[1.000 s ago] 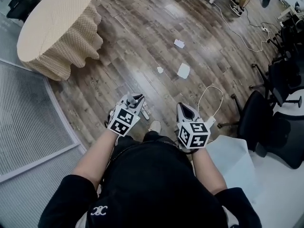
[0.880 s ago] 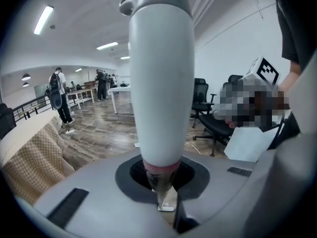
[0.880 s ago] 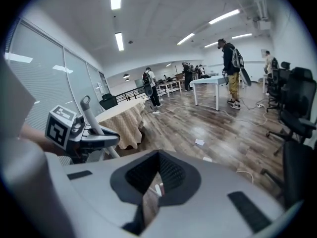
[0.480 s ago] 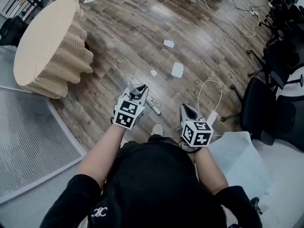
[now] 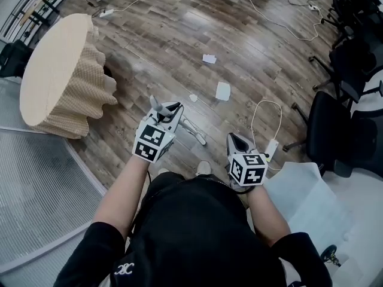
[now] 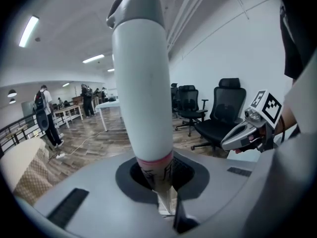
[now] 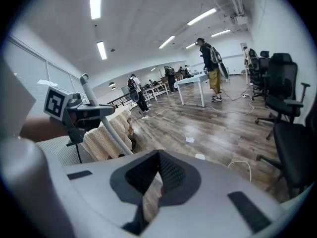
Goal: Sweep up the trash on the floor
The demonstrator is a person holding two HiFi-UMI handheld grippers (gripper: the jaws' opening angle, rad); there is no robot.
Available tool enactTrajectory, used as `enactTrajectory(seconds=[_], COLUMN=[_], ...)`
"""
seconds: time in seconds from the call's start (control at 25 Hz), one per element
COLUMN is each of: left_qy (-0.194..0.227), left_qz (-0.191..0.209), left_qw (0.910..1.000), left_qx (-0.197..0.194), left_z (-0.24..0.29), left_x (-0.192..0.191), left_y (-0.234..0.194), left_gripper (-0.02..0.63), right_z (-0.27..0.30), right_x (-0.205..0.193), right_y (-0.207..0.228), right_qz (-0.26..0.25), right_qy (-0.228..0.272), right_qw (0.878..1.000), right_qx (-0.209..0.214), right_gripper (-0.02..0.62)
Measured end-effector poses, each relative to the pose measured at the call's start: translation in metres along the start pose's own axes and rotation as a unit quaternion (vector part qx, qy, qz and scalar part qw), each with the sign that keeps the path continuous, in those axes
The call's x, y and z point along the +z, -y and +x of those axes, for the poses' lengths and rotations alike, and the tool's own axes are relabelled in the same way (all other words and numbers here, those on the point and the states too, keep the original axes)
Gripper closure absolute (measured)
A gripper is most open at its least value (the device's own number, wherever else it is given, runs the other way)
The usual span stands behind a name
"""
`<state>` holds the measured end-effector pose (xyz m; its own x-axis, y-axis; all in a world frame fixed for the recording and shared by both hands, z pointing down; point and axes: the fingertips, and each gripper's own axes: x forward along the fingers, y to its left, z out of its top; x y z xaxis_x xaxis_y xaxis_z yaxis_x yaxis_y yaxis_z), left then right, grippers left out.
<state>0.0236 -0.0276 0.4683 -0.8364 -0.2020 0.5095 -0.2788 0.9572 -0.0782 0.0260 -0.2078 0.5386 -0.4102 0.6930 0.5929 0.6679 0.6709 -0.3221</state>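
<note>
Three scraps of white paper lie on the wood floor in the head view: one far [image 5: 209, 58], a larger one [image 5: 222, 91] and a tiny one [image 5: 193, 98]. My left gripper [image 5: 169, 109] is shut on a white broom handle [image 5: 192, 130] that slants down to the right toward the floor. In the left gripper view the handle [image 6: 141, 83] stands up between the jaws of that gripper [image 6: 158, 182], topped by a grey cap. My right gripper [image 5: 235, 139] hangs beside it, jaws together with nothing seen in them [image 7: 153, 187]. The scraps lie well ahead of both grippers.
A round table with a beige cloth [image 5: 57, 70] stands at the left beside a ribbed floor panel [image 5: 36, 178]. Black office chairs [image 5: 335, 124] line the right. A white cable loop [image 5: 266, 109] lies near my right gripper, and a pale sheet [image 5: 305, 196] sits at lower right.
My left gripper has lifted and shifted left with the handle, which now slants more across the floor. The right gripper has barely moved. The paper scraps lie where they were.
</note>
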Motion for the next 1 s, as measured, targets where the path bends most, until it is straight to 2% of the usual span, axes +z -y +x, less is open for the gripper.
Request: enactTrajectory(seconds=[0.28, 0.48, 0.56, 0.68, 0.88, 1.0], left_qy=[0.011, 0.007, 0.005, -0.004, -0.014, -0.008], left_qz=[0.079, 0.14, 0.17, 0.214, 0.259, 0.276], left_qw=[0.9957, 0.9844, 0.9758, 0.9576, 0.9242, 0.9074], left_qx=[-0.046, -0.106, -0.137, -0.193, -0.28, -0.317], left_z=[0.015, 0.042, 0.051, 0.063, 0.089, 0.106], left_x=[0.036, 0.033, 0.029, 0.016, 0.004, 0.007], left_y=[-0.035, -0.064, -0.08, -0.114, -0.179, -0.211], left_gripper=[0.586, 0.586, 0.586, 0.586, 0.586, 0.586], right_z=[0.02, 0.048, 0.064, 0.089, 0.123, 0.14], right_x=[0.024, 0.049, 0.064, 0.08, 0.107, 0.117], right_y=[0.005, 0.01, 0.009, 0.001, -0.027, -0.04], right_qz=[0.013, 0.033, 0.047, 0.085, 0.175, 0.204], right_qy=[0.013, 0.024, 0.032, 0.037, 0.055, 0.054], right_qw=[1.0, 0.997, 0.994, 0.985, 0.957, 0.941], right_qx=[-0.021, -0.072, -0.098, -0.149, -0.227, -0.266], right_gripper=[0.582, 0.583, 0.582, 0.583, 0.583, 0.583])
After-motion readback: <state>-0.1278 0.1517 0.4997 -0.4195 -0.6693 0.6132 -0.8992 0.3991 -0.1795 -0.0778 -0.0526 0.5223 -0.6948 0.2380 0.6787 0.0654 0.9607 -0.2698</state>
